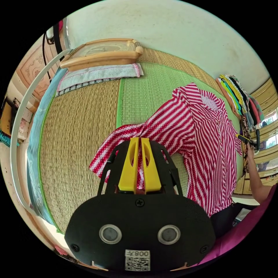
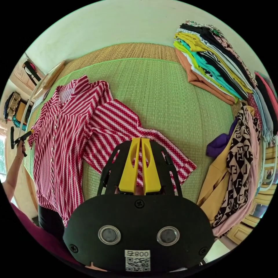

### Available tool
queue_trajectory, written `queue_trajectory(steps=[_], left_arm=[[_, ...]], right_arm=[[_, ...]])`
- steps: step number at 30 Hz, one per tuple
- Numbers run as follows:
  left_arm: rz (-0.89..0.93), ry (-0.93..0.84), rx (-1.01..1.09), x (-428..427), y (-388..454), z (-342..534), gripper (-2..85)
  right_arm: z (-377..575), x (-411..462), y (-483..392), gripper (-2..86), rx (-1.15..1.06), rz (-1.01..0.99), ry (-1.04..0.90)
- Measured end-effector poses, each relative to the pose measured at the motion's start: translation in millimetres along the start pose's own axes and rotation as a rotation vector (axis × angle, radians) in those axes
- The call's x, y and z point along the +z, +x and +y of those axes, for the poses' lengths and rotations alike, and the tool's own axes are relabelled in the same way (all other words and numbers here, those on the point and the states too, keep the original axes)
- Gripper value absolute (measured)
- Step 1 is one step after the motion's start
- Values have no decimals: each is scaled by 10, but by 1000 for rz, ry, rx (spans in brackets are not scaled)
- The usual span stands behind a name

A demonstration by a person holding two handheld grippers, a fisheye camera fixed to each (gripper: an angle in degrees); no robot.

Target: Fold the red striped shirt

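The red and white striped shirt lies spread front-up, buttoned, on a green woven mat. In the left gripper view my left gripper has its yellow jaws pressed together on one sleeve, with striped cloth showing in the slit between them. In the right gripper view the shirt lies to the left, and my right gripper is shut the same way on the other sleeve. A hand holds the left gripper at the far sleeve's edge. The right gripper touches the opposite sleeve.
A tall stack of folded clothes stands on the mat beyond the shirt. A loose heap of unfolded garments lies beside it. A wooden frame on a folded towel sits at the mat's far end. The person's forearm reaches in.
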State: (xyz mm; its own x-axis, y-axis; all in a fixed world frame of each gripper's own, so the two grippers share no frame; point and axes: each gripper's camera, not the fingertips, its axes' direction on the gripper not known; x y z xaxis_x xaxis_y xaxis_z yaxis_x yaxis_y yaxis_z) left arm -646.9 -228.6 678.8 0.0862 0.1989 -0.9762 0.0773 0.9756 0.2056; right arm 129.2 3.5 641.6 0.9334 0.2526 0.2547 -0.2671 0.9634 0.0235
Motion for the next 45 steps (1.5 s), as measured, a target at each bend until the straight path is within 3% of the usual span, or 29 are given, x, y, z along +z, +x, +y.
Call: queue_trajectory(steps=[9, 13, 16, 21, 25, 33, 39, 45], left_arm=[[-10, 27, -89, -7, -314, -81, 20], [57, 169, -53, -151, -210, -298, 32], [210, 227, 46, -100, 32, -576, 43], [471, 156, 245, 350, 692, -1270, 59], [641, 105, 291, 752, 1169, -1983, 70], [791, -22, 183, 1366, 1298, -2958, 50], [820, -16, 166, 1396, 1031, -3234, 17], [924, 11, 150, 1314, 756, -3489, 10]], right_arm=[[532, -283, 565, 13, 222, -131, 81], [516, -575, 530, 28, 220, -114, 156], [249, -855, 202, 56, 89, -156, 256], [-615, -933, -829, 77, -258, -138, 281], [-1104, -874, -916, 75, -290, -175, 284], [-1662, -699, 117, 77, -126, -446, 244], [-1956, -432, 853, 55, -28, -737, 163], [-1931, -544, 1267, 13, -36, -859, 128]])
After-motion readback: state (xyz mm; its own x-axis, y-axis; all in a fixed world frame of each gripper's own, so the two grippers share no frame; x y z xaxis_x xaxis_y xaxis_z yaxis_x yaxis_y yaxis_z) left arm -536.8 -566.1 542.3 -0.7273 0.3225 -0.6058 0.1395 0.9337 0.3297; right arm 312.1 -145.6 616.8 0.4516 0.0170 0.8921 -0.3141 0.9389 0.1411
